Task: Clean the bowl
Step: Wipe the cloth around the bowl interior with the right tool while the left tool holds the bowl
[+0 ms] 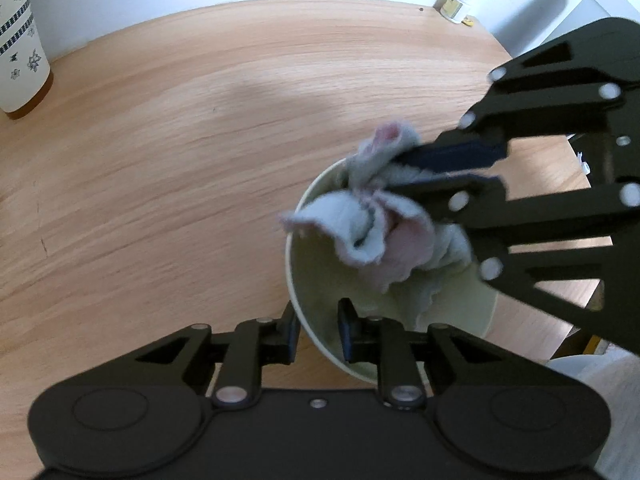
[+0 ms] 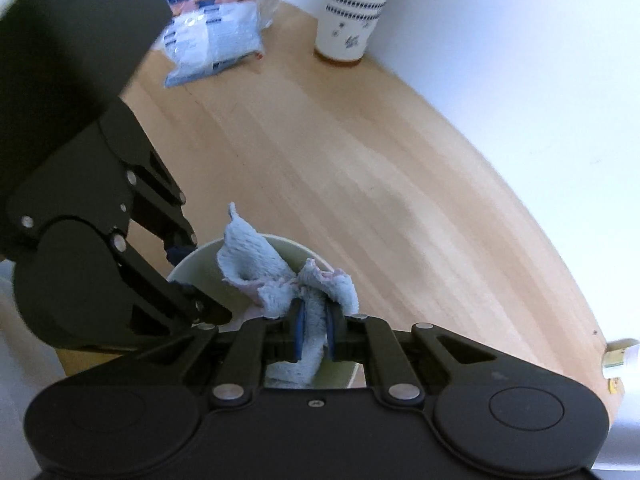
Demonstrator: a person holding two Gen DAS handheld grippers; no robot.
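Right gripper (image 2: 314,336) jaws are pressing nearly together on a bunched cloth (image 2: 280,280), pale blue-grey with pinkish patches, the fabric squeezed between the blue pads and spilling out above and below them. Seen from the left wrist view, the right gripper (image 1: 384,174) is reaching in from the right, holding the cloth (image 1: 372,232) over the mouth of the bowl (image 1: 320,280), with folds draping down inside it and one flap hanging over the far rim. Left gripper (image 1: 318,326) jaws are standing only narrowly apart, straddling the near wall of the bowl: one finger outside, the other inside, gripping the rim between them (contact on the outer pad is hard to make out through blur). The bowl (image 2: 288,246) is pale green, sitting on the light wooden desk (image 1: 180,160) near its front edge, directly beneath both grippers. In the right wrist view the left gripper (image 2: 192,268) is coming in from the left at the bowl's rim. Farther out, a white patterned cup (image 2: 352,8) is standing at the back by the white wall, a blue-and-white plastic packet (image 2: 216,24) is lying just left of it, and a small white jar (image 1: 458,4) is sitting at the desk's far right corner.
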